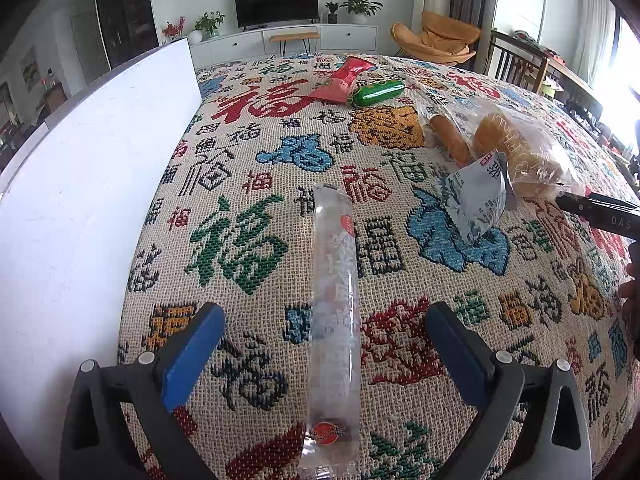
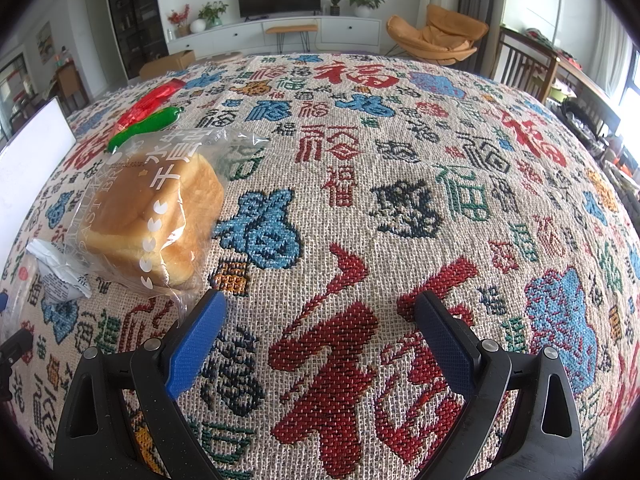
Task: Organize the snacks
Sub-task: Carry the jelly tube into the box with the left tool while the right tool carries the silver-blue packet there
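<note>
A woven cloth (image 1: 248,160) covered in bright characters lay over the desk. The left gripper (image 1: 324,334) had its jaws wide apart, with a long clear snack packet (image 1: 334,320) lying lengthwise between them (untouched by either pad). The right gripper (image 2: 320,330) also gaped, nothing between its jaws; a bagged bread loaf (image 2: 156,216) sat just beyond its left jaw.

Cream tablecloth (image 1: 280,168) patterned with red, blue, green characters

Long clear-wrapped snack stick (image 1: 334,320) lies flat, bagged bread (image 2: 156,216) apart.
</note>
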